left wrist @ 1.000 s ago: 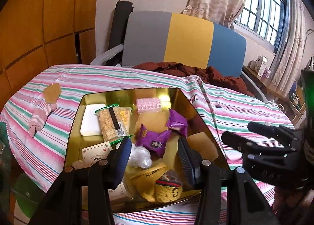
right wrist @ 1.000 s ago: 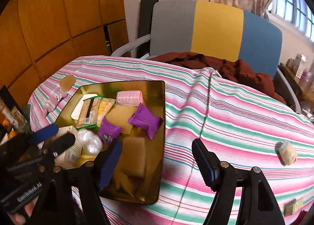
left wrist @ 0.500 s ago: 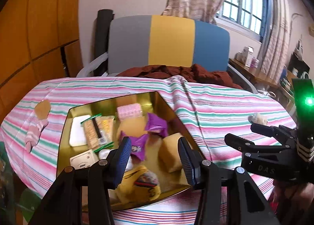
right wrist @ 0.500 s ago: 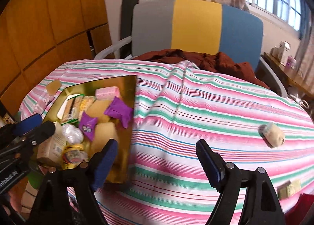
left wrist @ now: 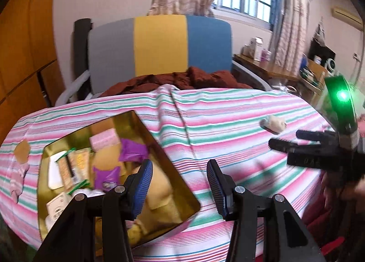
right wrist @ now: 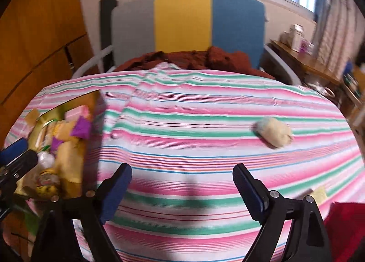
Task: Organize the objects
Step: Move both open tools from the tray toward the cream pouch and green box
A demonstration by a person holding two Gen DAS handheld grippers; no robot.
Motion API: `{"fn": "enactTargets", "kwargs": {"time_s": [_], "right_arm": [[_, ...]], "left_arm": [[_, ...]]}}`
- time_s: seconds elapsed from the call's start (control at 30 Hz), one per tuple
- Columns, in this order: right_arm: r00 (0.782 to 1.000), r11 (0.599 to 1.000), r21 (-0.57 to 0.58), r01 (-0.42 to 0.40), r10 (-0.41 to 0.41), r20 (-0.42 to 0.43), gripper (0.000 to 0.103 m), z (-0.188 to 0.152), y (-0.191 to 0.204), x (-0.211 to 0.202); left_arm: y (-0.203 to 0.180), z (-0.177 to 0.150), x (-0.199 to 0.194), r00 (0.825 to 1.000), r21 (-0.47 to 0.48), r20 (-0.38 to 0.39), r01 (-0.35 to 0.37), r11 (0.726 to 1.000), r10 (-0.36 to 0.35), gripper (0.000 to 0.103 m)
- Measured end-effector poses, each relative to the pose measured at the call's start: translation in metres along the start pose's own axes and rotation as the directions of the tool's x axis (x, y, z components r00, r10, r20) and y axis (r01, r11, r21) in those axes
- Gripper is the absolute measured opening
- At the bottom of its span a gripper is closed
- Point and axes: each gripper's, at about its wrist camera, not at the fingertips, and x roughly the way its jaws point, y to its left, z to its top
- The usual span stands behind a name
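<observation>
The right gripper [right wrist: 182, 184] hovers over the striped tablecloth [right wrist: 194, 111], its jaws opening wide with nothing between them; the beige wrapped item [right wrist: 275, 133] lies at 2 o'clock from it, well apart. The left gripper [left wrist: 179, 184] is partly open and empty, with the gold tray [left wrist: 157, 143] of snacks at its 10 o'clock.

Left black two-finger gripper with blue pads [left wrist: 179, 185]: lower centre of frame, jaws apart, empty. Right black two-finger gripper with blue pads [right wrist: 182, 190]: lower centre, jaws opening, nothing between.
</observation>
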Motion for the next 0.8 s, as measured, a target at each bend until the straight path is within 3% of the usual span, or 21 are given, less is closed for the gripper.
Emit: {"fn": "enactTargets", "kwargs": {"time_s": [0.3,0.47,0.63,0.8], "right_arm": [[0.991,0.969,0.207,0.136,-0.133,-0.03,0.096,0.011,-0.11,-0.005],[0.975,0.88,0.424,0.214,-0.218,-0.04,0.098,0.009,-0.186,-0.006],[0.992,0.741,0.664,0.105,-0.123,-0.019,0.101,-0.013,-0.243,0.005],[0.988,0.732,0.679,0.059,-0.141,0.066,0.103,-0.013,-0.246,-0.006]], "left_arm": [[-0.042,0.0,0.024,0.995,0.095,-0.055,0.093,0.991,-0.088,0.05],[-0.063,0.007,0.041,0.988,0.124,-0.086,0.135,0.983,-0.125,0.05],[-0.081,0.012,0.065,0.977,0.112,-0.141,0.175,0.978,-0.159,0.05],[-0.1,0.017,0.089,0.964,0.107,-0.19,0.21,0.972,-0.188,0.052]]}}
